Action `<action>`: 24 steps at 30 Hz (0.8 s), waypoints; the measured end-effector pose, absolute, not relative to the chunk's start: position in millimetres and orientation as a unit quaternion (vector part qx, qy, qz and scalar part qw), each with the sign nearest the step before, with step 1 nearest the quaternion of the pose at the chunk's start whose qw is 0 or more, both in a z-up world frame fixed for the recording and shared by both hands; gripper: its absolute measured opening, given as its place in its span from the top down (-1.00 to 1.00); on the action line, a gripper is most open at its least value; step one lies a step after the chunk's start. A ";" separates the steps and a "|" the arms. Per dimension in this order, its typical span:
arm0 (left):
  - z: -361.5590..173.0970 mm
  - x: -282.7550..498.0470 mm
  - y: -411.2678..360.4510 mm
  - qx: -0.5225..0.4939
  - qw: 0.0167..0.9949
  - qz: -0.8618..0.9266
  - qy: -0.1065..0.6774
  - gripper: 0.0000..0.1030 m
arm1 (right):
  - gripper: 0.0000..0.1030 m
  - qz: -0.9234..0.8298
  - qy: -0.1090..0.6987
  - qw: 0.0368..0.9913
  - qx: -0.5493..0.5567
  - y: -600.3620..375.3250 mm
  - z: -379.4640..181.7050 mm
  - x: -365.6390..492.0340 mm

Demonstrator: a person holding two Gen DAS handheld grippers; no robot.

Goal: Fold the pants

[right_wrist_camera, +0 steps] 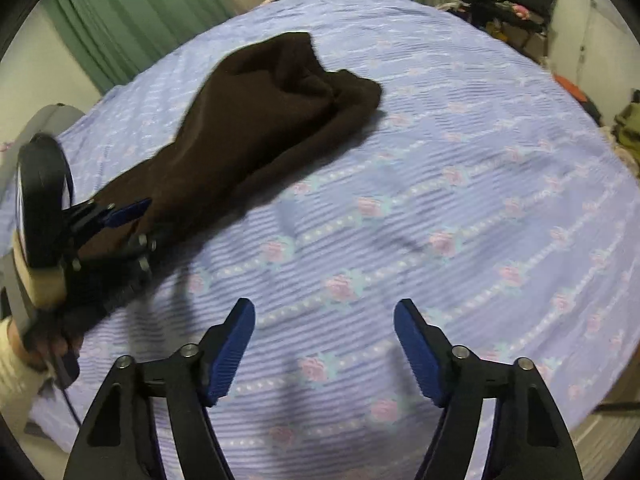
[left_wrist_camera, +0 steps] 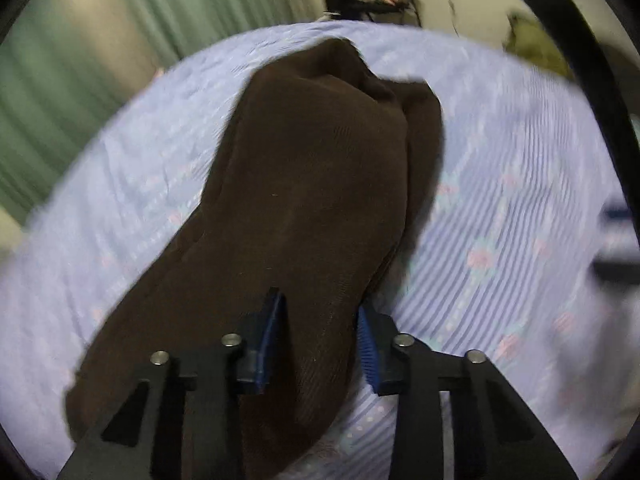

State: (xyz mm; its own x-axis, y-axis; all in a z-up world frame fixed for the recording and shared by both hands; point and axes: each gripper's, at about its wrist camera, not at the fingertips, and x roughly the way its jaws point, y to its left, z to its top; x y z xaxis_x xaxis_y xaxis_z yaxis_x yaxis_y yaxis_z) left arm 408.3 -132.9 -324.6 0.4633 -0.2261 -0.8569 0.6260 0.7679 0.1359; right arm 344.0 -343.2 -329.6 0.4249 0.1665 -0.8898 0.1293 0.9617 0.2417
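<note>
While the brown pants [right_wrist_camera: 256,120] are lying lengthwise on the bed [right_wrist_camera: 460,200], the fold is judged to be only beginning: the garment is forming one long, rumpled strip rather than a flat, stacked packet. Its long axis is running from the near end, at the left gripper [left_wrist_camera: 320,332], away toward a bunched far end pointing at the green curtain [right_wrist_camera: 160,12]. The left gripper is straddling the near end, blue pads [left_wrist_camera: 272,320] apart with cloth between them; whether they are pinching it cannot be told. The right gripper [right_wrist_camera: 324,344] is hovering above bare bedspread, jaws wide apart and holding nothing. Next, it probably needs to cross to the cloth and take a second hold.
</note>
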 end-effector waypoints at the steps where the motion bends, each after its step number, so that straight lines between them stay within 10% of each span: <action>1: -320.5 418.6 -121.3 0.199 0.828 -0.256 0.457 0.44 | -0.41 0.029 0.530 0.836 0.143 -339.4 -328.5 348.2; 20: -302.1 510.8 -35.8 0.115 0.840 -0.218 0.484 0.31 | -0.38 0.348 0.484 0.802 0.044 -194.5 -352.9 470.5; 24: -305.4 510.8 -39.3 0.105 0.826 -0.242 0.499 0.01 | -0.38 0.356 0.498 0.789 0.051 -177.5 -368.1 481.4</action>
